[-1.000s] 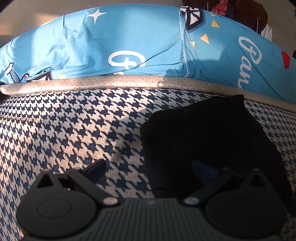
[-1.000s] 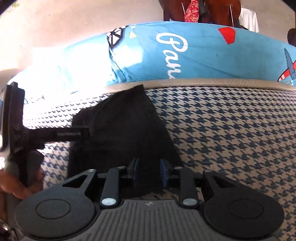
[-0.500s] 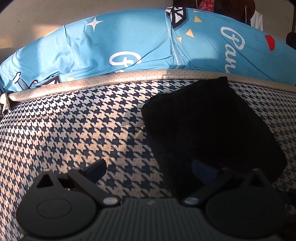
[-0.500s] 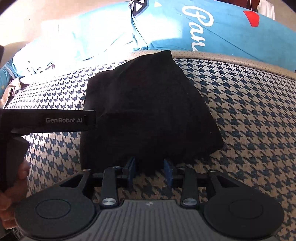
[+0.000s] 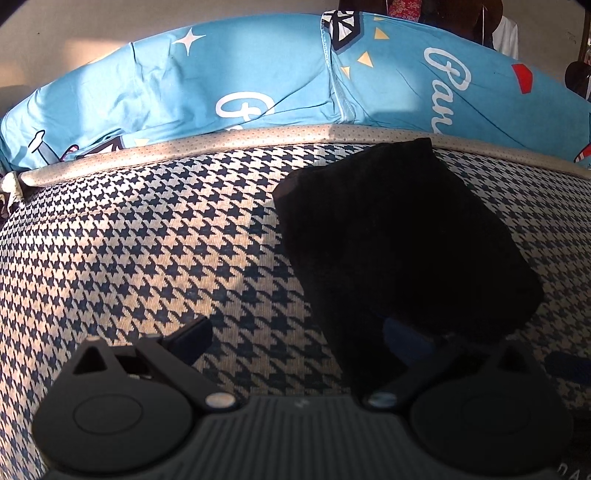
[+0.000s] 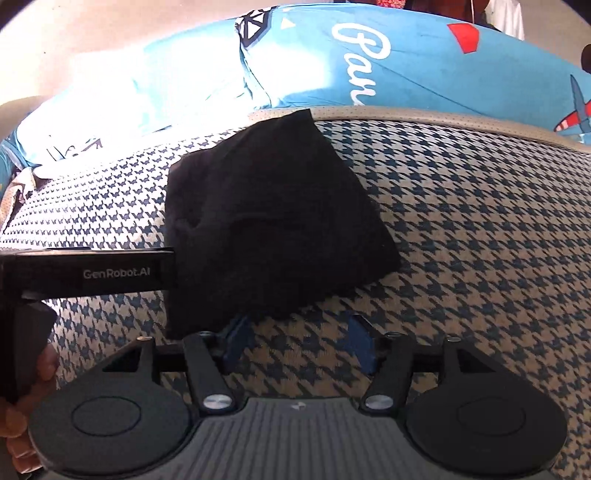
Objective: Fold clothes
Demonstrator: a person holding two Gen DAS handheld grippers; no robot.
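Note:
A folded black garment (image 5: 399, 236) lies flat on the houndstooth bed cover (image 5: 147, 251), its far corner touching the beige trim. In the right wrist view the same black garment (image 6: 269, 221) sits just ahead and left of my right gripper (image 6: 299, 343), which is open with only cover between its blue pads. My left gripper (image 5: 299, 336) is open too; its right finger overlaps the garment's near edge in the image, and whether it touches is unclear. The left gripper's body (image 6: 92, 273) shows at the left of the right wrist view, held by a hand (image 6: 26, 417).
Blue printed pillows (image 5: 258, 77) line the far side of the bed behind a beige trim (image 5: 236, 138). A wall stands beyond them, and hanging clothes (image 5: 410, 7) show at the top right. Houndstooth cover extends left and right of the garment.
My right gripper opened from nearly shut on the garment's near edge and drew back. The garment now lies free on the cover. The left gripper stayed open and shifted slightly back.

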